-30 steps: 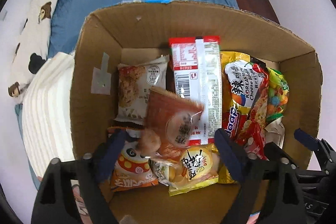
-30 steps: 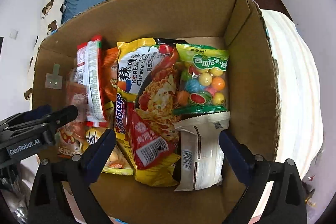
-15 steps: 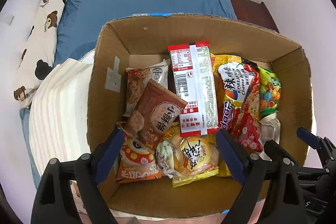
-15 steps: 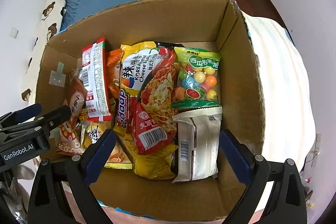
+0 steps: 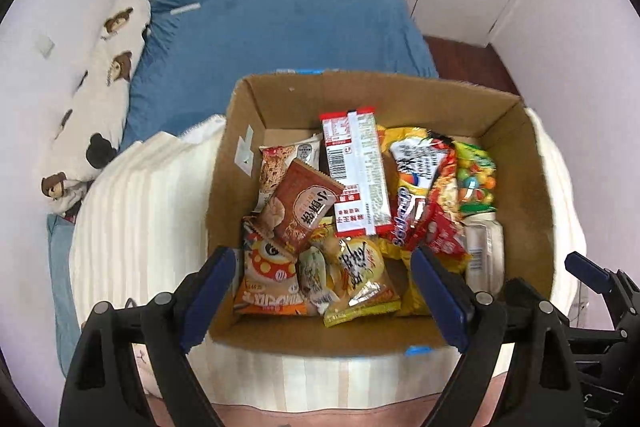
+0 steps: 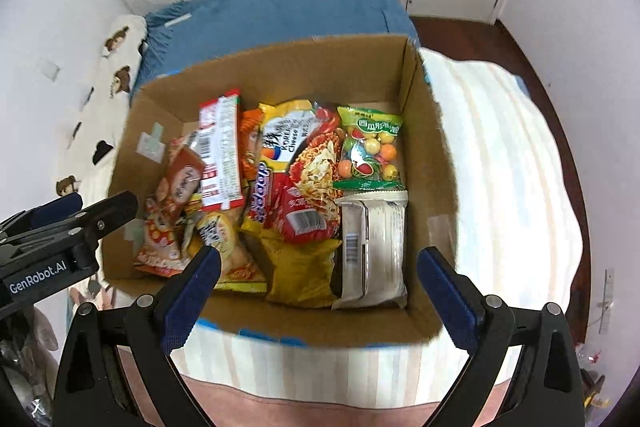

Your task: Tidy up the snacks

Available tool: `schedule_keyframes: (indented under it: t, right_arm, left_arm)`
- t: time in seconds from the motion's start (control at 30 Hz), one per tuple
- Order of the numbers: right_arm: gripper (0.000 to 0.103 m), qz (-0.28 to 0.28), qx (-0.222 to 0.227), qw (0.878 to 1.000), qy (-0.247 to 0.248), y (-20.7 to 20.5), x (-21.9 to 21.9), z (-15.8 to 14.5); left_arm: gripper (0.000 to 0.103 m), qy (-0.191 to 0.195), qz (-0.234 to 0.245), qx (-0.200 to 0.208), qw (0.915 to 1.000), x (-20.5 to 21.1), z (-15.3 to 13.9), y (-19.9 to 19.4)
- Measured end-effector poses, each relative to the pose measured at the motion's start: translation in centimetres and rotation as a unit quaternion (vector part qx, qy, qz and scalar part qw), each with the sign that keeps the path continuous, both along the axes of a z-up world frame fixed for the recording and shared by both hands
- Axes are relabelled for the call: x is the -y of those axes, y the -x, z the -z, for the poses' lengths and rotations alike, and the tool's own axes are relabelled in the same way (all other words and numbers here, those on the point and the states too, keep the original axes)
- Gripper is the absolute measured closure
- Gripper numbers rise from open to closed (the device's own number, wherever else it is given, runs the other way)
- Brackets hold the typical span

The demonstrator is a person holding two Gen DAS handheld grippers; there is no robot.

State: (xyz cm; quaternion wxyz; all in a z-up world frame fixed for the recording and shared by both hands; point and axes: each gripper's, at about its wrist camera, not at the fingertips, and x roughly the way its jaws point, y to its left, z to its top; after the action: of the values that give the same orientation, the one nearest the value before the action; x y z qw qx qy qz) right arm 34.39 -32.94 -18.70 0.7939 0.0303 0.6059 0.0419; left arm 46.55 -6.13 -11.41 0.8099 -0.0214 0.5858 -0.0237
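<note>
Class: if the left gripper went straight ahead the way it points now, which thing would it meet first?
Probably the yellow snack packet lying near the front of the cardboard box. It sits between the open left gripper fingers' line, though depth is hard to judge.

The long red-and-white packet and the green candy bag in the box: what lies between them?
In the right wrist view, the yellow cheese noodle packet lies between the red-and-white packet and the green candy bag.

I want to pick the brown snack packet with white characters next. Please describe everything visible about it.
The brown glossy plastic snack packet with white characters lies tilted on top of the pile at the left side of the cardboard box. It looks sealed, and a round biscuit is pictured on it. It overlaps the orange cartoon-face packet and touches the long red-and-white wrapper. Nothing grips it.
</note>
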Motion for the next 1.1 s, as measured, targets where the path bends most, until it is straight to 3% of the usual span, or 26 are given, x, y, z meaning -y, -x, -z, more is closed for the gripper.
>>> schedule_keyframes:
  t: [0.23, 0.43, 0.77, 1.1]
  right_arm:
    - [0.002, -0.009, 0.071, 0.997, -0.001, 5.6, -0.6, -5.2]
    - [0.002, -0.013, 0.105, 0.994, -0.019, 10.7, -0.4, -8.6]
    - [0.002, -0.011, 0.171, 0.985, -0.029, 19.0, 0.9, -13.1]
    - [0.002, -0.025, 0.228, 0.973, -0.033, 27.4, 0.8, -17.9]
  left_arm:
    - [0.013, -0.009, 0.004, 0.079, 0.9968, 0.3, -4.8, 6.5]
    - [0.013, -0.014, 0.0, 0.128, 0.9917, 0.1, -8.1, 11.7]
    - [0.013, -0.022, -0.014, 0.187, 0.982, -0.3, -11.2, 20.3]
    - [0.013, -0.027, -0.011, 0.216, 0.976, -0.3, -13.5, 27.3]
